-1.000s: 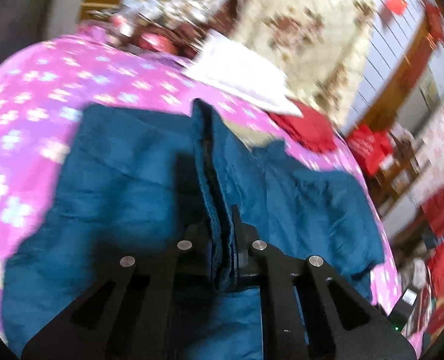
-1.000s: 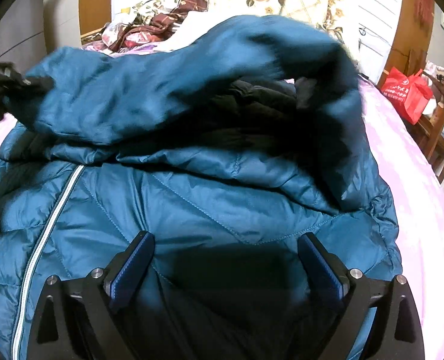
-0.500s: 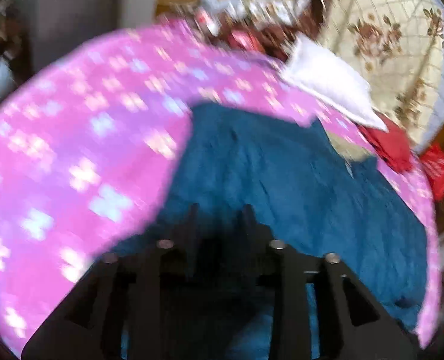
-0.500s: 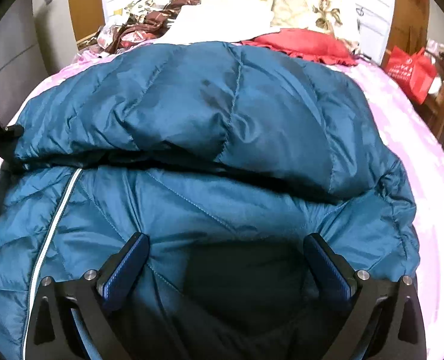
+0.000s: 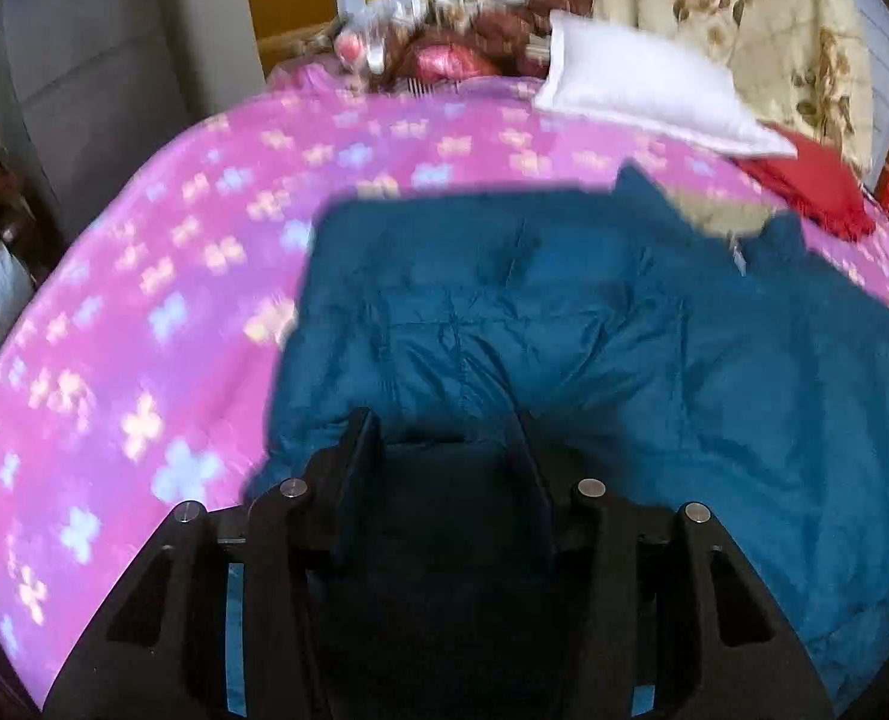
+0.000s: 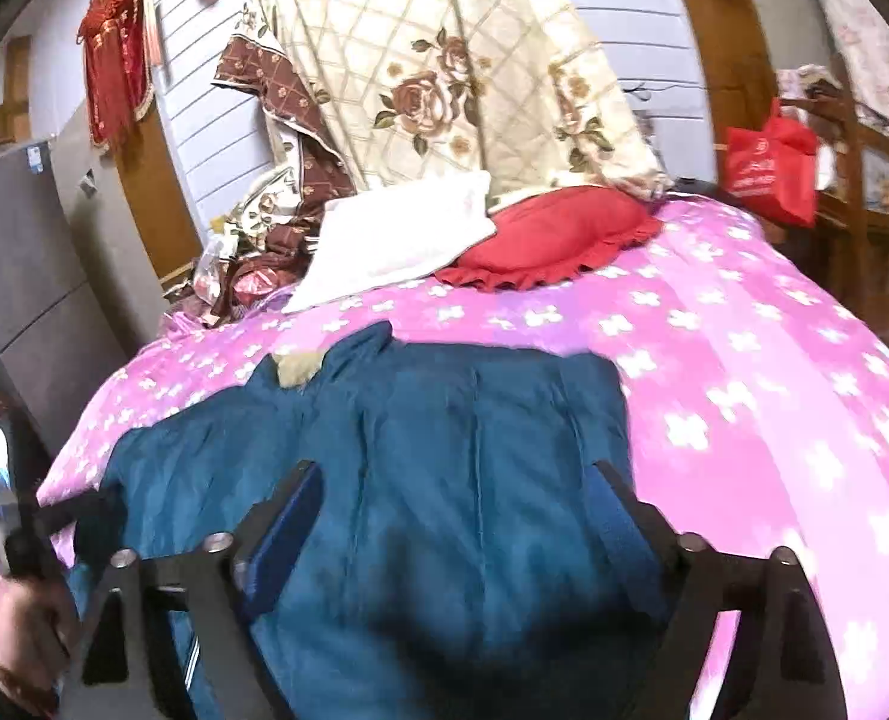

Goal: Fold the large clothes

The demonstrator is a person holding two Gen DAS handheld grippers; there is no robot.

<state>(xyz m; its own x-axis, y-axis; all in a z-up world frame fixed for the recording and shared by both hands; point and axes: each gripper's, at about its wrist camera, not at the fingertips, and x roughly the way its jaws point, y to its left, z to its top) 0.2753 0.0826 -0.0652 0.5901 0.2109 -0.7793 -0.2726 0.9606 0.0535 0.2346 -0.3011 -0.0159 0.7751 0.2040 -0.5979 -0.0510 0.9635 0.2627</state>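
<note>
Dim indoor light; motion blur; fisheye-warped edges.

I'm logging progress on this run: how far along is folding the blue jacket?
Done, apparently: the blue jacket lies on the pink bedspread as a fairly compact block, one layer over another, no sleeve sticking out. In hand: nothing; the left gripper and right gripper are both open above it. Left: probably one more fold or some smoothing, since the collar end is rumpled.
</note>
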